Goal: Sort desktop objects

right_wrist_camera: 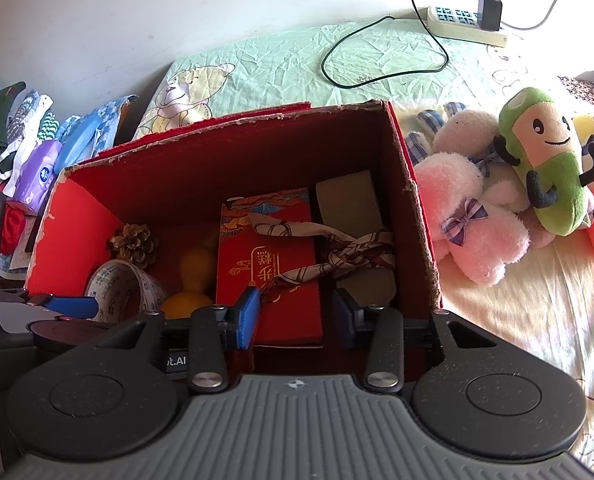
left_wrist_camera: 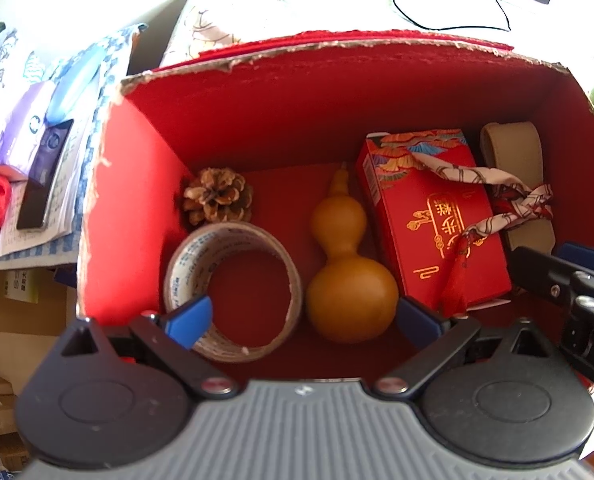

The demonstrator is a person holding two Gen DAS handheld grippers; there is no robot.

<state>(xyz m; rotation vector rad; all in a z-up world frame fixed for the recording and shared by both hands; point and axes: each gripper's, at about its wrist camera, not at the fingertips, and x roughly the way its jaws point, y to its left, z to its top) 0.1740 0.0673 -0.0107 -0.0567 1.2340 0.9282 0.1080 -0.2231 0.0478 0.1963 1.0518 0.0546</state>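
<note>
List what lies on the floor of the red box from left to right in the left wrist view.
Pine cone with the tape roll below it → gourd → red gift box with the patterned scarf draped over it → tan object by the right wall.

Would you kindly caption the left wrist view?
Open left gripper over red box holding tape roll, gourd, pinecone.
</note>
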